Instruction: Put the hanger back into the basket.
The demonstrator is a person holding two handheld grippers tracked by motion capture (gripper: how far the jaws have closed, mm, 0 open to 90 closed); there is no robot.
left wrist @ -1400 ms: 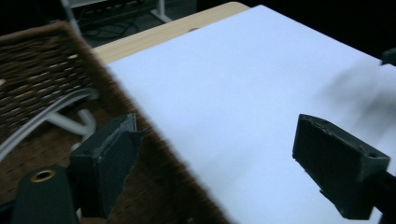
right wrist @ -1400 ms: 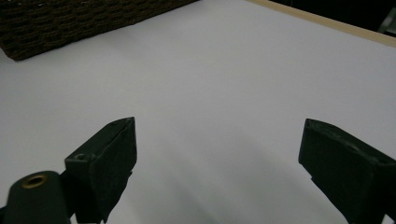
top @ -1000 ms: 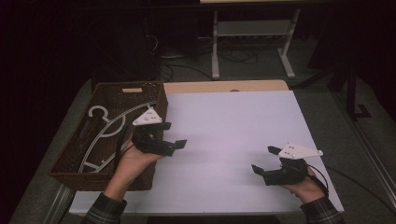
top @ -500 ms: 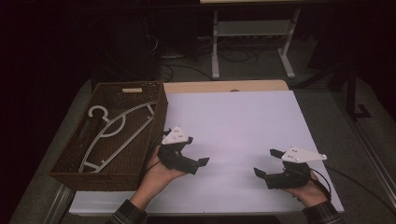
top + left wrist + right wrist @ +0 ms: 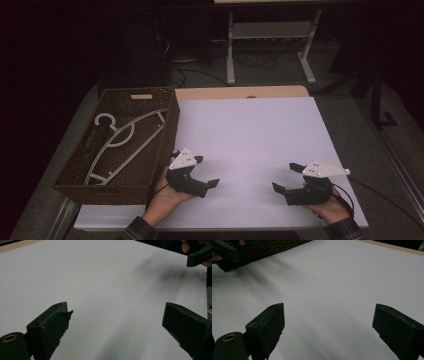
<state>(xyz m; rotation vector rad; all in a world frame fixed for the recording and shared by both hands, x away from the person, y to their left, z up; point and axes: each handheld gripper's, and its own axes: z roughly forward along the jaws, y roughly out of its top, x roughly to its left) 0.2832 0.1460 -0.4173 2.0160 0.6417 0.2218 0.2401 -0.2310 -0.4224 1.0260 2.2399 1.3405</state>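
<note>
left tongs [image 5: 206, 171] gaping, right tongs [image 5: 286, 176] gaping, both low

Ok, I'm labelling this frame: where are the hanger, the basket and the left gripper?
hanger [image 5: 131, 134]: high view, on its white shoulder bar.
basket [image 5: 172, 117]: high view, on its right wall.
left gripper [image 5: 209, 176]: high view, midway between its fingertips.

Left tool [image 5: 206, 174] and right tool [image 5: 286, 178]: matt black plastic bodies, jaw faces rough and a bit chipped at the edges; each carries a flat pale grey plate, smooth finish. Brass-looking insert [image 5: 9, 337] set in the left tool's body. Basket [image 5: 169, 131]: dark brown woven wicker, coarse texture. Hanger [image 5: 120, 142] inside: white, smooth, looks plastic. Worktop [image 5: 250, 130]: white matt sheet, smooth, with a light wood edge at the far side.
</note>
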